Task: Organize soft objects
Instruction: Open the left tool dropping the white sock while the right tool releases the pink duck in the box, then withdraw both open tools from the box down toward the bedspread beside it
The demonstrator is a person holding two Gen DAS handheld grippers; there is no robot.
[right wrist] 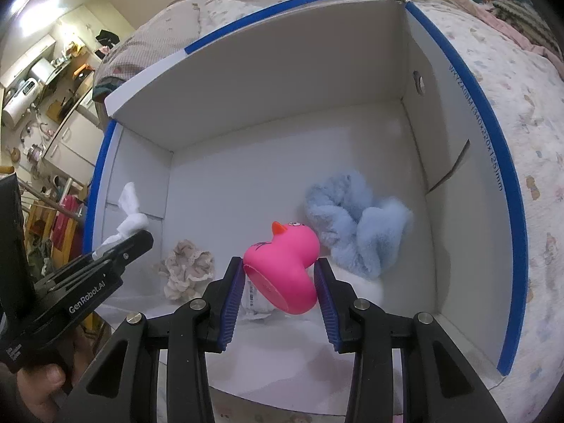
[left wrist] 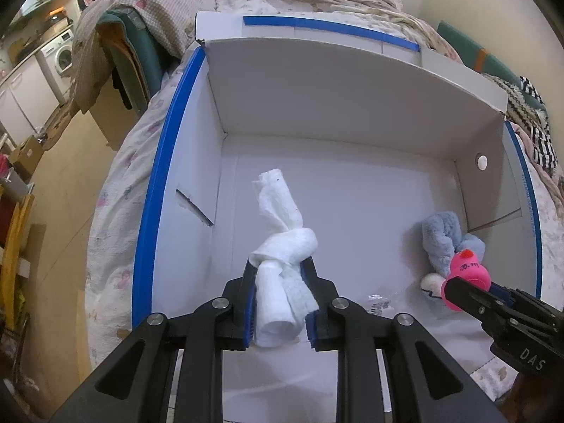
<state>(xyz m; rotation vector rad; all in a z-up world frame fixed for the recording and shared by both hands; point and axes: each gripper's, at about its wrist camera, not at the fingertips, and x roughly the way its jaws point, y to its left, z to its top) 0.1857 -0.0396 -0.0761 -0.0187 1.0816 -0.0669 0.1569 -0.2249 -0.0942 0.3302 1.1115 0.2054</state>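
A white box with blue edges (left wrist: 317,112) lies open on a bed; it also shows in the right wrist view (right wrist: 246,81). My left gripper (left wrist: 280,292) is shut on a knotted white cloth (left wrist: 282,246) over the box's left half; the cloth also shows in the right wrist view (right wrist: 130,216). My right gripper (right wrist: 280,285) is shut on a pink rubber duck (right wrist: 285,268) above the box floor; the duck also shows in the left wrist view (left wrist: 467,276). A fluffy light-blue soft toy (right wrist: 352,225) lies by the right wall, behind the duck.
A beige ruffled fabric piece (right wrist: 187,271) and a small plastic wrapper (right wrist: 257,303) lie on the box floor. A floral quilt (right wrist: 528,141) surrounds the box. Piled bedding (left wrist: 158,10) lies behind it. A washing machine (left wrist: 60,56) stands far left.
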